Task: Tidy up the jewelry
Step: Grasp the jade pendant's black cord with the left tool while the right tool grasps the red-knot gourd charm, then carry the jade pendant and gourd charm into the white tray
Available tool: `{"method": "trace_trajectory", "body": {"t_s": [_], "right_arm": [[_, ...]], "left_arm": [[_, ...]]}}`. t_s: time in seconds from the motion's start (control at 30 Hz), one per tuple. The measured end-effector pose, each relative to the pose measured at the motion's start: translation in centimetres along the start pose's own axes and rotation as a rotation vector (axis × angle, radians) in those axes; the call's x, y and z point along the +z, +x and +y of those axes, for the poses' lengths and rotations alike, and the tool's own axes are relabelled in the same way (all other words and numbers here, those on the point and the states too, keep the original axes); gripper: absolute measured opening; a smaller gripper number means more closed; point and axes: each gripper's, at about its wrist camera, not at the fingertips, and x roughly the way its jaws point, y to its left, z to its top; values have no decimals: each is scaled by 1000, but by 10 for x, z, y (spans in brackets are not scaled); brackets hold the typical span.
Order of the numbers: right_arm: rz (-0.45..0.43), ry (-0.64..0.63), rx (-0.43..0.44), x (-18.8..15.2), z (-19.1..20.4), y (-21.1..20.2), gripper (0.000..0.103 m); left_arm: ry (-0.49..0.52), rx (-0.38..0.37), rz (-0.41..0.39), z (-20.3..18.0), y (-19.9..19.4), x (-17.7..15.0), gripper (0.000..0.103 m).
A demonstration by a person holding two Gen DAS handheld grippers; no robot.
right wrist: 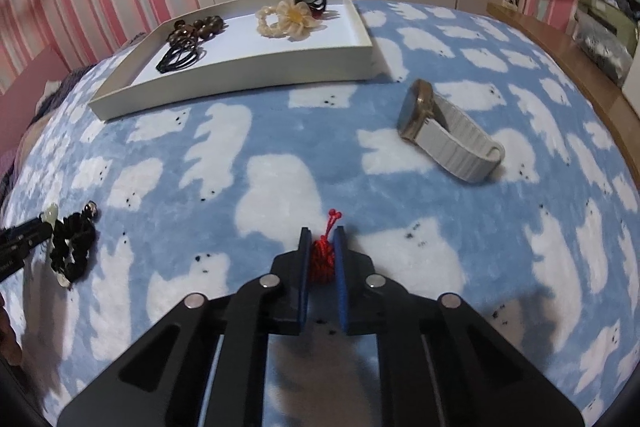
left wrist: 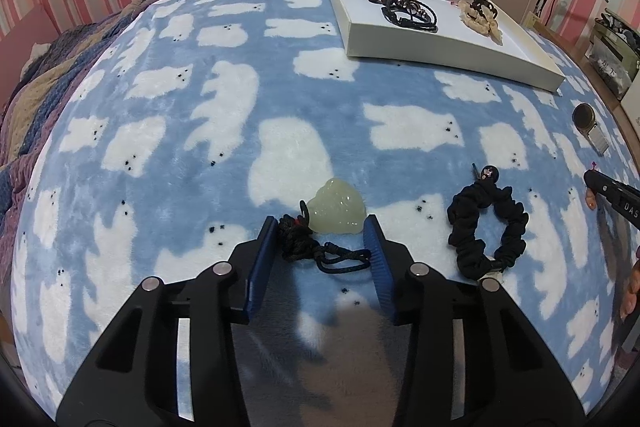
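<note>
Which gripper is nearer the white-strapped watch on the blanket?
Right. The right gripper, jaws shut on a red knotted cord, sits just short of the watch. The left gripper is farther, beyond the black scrunchie, straddling a pale green pendant.

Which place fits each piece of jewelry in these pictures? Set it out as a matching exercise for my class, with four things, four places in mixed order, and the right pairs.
Things
1. wooden beads
2. watch
3. red cord
4. green pendant

Places
A. at the tips of the left tool, on the blanket
B. inside the tray
C. pinched in the right tool
D. alone on the blanket, right of the tray

Pairs: 1-B, 2-D, 3-C, 4-A
</note>
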Motion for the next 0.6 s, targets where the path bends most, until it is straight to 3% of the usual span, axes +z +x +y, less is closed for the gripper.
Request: {"method": "trace_trajectory", "body": {"t_s": [0.07, 0.17, 0.6], "right_arm": [[-4, -8, 7, 1, 2, -1, 11], [-7, -22, 7, 1, 5, -1, 11], [-11, -43, -7, 2, 8, 0, 11]], "left_arm": [[-2, -1, -1, 1, 0, 0, 42], [-4, 7, -8, 2, -2, 0, 20], [-7, 7, -9, 1, -3, 1, 19]]}}
